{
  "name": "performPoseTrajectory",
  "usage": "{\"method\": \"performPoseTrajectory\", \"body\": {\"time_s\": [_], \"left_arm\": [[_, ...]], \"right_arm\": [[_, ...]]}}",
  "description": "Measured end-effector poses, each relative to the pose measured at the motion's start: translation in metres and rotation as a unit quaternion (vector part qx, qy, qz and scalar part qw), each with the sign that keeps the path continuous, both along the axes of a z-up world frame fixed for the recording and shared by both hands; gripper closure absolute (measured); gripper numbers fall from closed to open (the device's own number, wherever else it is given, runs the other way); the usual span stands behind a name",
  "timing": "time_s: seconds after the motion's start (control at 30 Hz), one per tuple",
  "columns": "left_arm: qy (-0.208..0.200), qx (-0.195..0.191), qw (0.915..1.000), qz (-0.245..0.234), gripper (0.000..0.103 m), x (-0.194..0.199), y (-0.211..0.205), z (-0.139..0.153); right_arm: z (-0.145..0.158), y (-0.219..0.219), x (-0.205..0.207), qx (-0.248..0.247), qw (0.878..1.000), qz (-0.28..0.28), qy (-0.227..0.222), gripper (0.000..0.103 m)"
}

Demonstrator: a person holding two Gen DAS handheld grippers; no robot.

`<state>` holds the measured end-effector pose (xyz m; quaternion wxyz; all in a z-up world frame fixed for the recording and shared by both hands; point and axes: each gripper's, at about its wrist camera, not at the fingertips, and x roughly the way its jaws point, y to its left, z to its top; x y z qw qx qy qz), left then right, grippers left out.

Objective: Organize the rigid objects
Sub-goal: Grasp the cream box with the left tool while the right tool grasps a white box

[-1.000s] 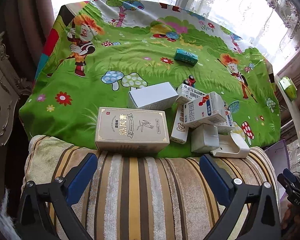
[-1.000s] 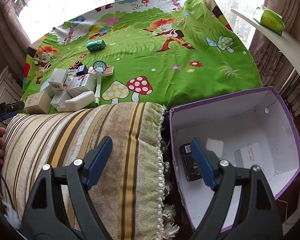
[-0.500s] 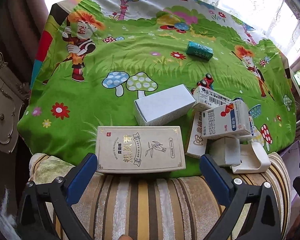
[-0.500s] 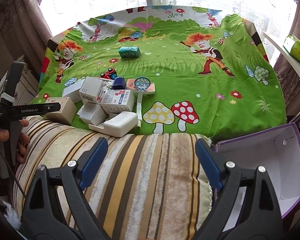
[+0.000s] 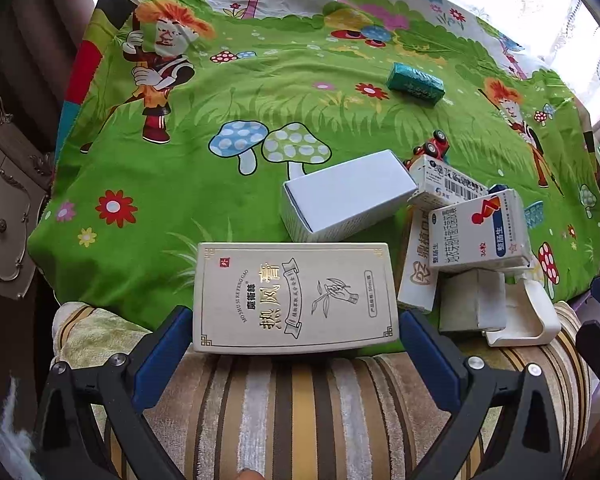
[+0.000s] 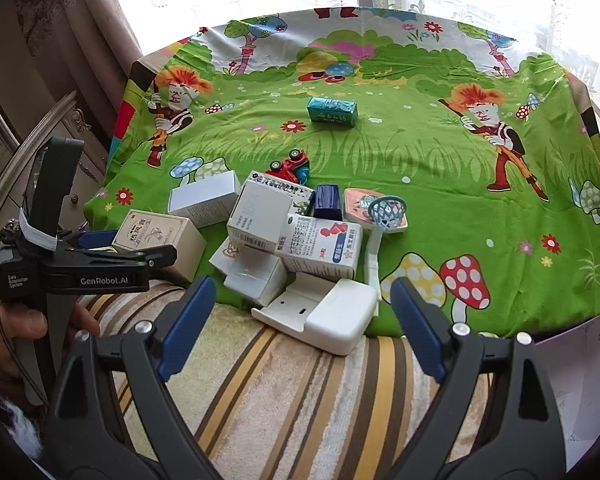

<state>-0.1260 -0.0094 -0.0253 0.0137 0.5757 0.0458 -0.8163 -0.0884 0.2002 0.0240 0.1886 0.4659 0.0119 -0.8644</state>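
On the green cartoon cloth [image 5: 204, 184] lies a beige box [image 5: 296, 296] with Chinese lettering. My left gripper [image 5: 294, 344] stands open, its blue fingers straddling the box's near corners without pressing. In the right wrist view the same left gripper [image 6: 100, 248] hangs over the beige box [image 6: 156, 236]. My right gripper [image 6: 302, 292] is open and holds nothing, just short of a white plastic holder [image 6: 328, 316]. Behind it is a pile of medicine cartons [image 6: 320, 244], a plain white box [image 6: 206, 198], a dark blue box [image 6: 327, 200] and a red toy car [image 6: 290, 166].
A teal box [image 6: 332, 111] lies alone further back. A toy basketball hoop [image 6: 386, 210] rests right of the pile. A striped towel [image 6: 300, 380] covers the near edge. A purple-edged box [image 6: 572, 360] sits at the lower right, a carved cabinet [image 5: 4, 216] at the left.
The left gripper has come closer and lower onto the beige box. The right gripper has swung left, away from the purple box, and now faces the pile.
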Motion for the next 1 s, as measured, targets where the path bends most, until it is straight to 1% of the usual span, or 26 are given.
{"method": "performPoseTrajectory", "body": {"time_s": [0.2,0.47,0.67,0.7,0.77,0.83,0.87,0.9,1.0], "left_arm": [[-0.006,0.015,0.9998,0.008,0.000,-0.001,-0.006,-0.009],[0.007,0.018,0.9997,0.012,0.002,0.002,-0.009,-0.008],[0.022,0.033,0.9990,0.021,0.002,0.010,-0.015,-0.004],[0.025,0.036,0.9988,0.024,0.002,0.011,-0.016,-0.003],[0.034,0.041,0.9981,0.029,0.002,0.016,-0.018,-0.001],[0.044,0.043,0.9976,0.032,0.002,0.020,-0.018,0.002],[0.049,0.044,0.9973,0.033,0.002,0.023,-0.019,0.004],[0.055,0.045,0.9968,0.035,0.003,0.025,-0.019,0.006],[0.071,0.051,0.9954,0.039,0.003,0.031,-0.021,0.011]], "right_arm": [[-0.005,-0.021,-0.014,-0.005,1.000,0.010,-0.006,0.012],[-0.013,-0.039,-0.034,-0.016,1.000,0.000,-0.015,0.012],[-0.017,-0.050,-0.043,-0.026,0.999,-0.001,-0.020,0.014],[-0.018,-0.051,-0.044,-0.027,0.999,-0.001,-0.022,0.017],[-0.021,-0.053,-0.047,-0.026,0.999,0.000,-0.029,0.028],[-0.024,-0.055,-0.048,-0.024,0.999,0.005,-0.035,0.049],[-0.025,-0.056,-0.048,-0.023,0.999,0.008,-0.037,0.055],[-0.025,-0.056,-0.047,-0.023,0.999,0.010,-0.034,0.057],[-0.020,-0.056,-0.043,-0.027,0.999,0.015,-0.023,0.057]]}}
